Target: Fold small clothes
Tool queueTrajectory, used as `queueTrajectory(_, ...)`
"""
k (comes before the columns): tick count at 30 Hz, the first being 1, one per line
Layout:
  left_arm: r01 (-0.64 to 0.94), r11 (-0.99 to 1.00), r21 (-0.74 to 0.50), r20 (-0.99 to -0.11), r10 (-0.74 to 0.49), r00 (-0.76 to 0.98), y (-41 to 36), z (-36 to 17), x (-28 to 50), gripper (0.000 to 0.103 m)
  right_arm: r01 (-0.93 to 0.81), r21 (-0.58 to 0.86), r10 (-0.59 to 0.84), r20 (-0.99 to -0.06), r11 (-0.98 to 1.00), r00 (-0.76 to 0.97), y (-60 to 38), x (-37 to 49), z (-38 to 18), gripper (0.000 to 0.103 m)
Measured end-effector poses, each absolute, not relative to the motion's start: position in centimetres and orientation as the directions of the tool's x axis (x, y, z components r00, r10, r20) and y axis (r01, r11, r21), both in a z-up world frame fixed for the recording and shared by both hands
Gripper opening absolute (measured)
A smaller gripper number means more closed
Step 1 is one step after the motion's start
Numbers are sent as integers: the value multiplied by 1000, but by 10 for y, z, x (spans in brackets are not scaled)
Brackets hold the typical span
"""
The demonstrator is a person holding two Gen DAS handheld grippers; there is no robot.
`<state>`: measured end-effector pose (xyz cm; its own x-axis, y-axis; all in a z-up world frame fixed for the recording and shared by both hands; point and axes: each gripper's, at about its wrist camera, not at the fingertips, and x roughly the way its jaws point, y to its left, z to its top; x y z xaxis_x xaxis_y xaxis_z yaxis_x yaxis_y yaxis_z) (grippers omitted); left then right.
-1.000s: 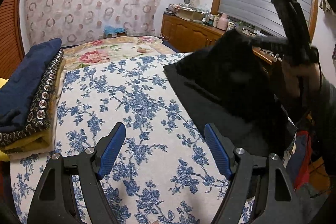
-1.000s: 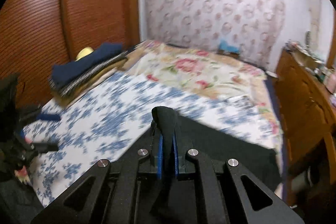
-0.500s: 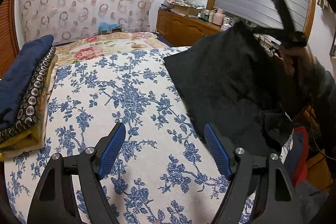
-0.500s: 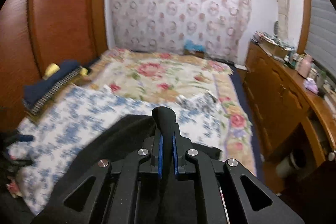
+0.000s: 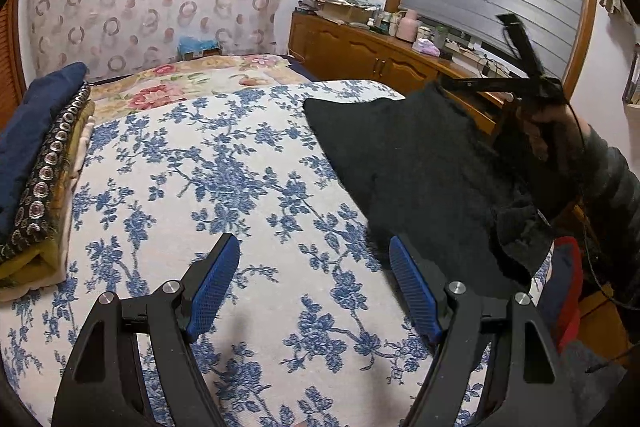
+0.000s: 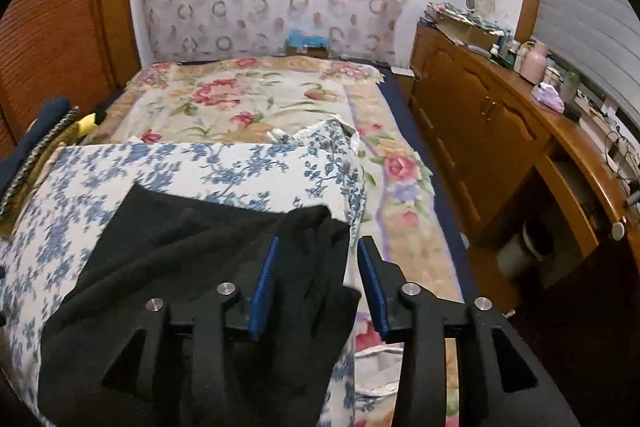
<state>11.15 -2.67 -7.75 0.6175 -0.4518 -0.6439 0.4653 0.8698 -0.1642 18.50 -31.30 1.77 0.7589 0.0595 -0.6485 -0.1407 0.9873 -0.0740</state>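
Observation:
A black garment (image 5: 420, 167) lies spread on the right side of the blue-flowered cloth (image 5: 208, 187) that covers the bed. My left gripper (image 5: 314, 287) hovers open over the cloth, its right pad close to the garment's near edge, with nothing between its fingers. In the right wrist view my right gripper (image 6: 318, 283) sits at the garment's (image 6: 208, 247) right edge near the bed's side. Its jaws are opening, and a loose fold of black fabric lies between the blue pads without being pinched. A person's hand (image 5: 540, 131) holds that gripper.
A stack of folded clothes (image 5: 36, 155), navy on top, rests at the cloth's left edge. A rose-patterned quilt (image 6: 260, 99) covers the far half of the bed. A cluttered wooden cabinet (image 6: 480, 115) runs along the right, across a narrow gap of floor.
The right gripper swung the lifted black fabric rightward and down until it lay flat. Its jaws, shut on the fabric before, now stand apart. The left gripper stayed put and open.

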Motion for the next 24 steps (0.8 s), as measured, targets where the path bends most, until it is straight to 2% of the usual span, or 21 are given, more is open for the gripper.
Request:
queueTrajectory(5, 489, 858, -155, -670, -455, 587, -42, -85, 113, 78, -192, -55, 112, -644, 980, 757, -311, 140, 6, 45)
queueTrajectory(13, 507, 850, -144, -707, -446, 548, -56, -96, 113, 78, -341, -28, 230, -687, 940, 690, -276, 76, -30, 44)
queueTrajectory(19, 508, 848, -154, -705, -454, 544, -59, -96, 107, 78, -446, -9, 312, -702, 895, 640, -251, 60, -38, 44)
queueTrajectory(24, 523, 838, -153, -705, -464, 537, -63, -97, 101, 78, -491, -18, 324, -730, 871, 602, -247, 56, -44, 44)
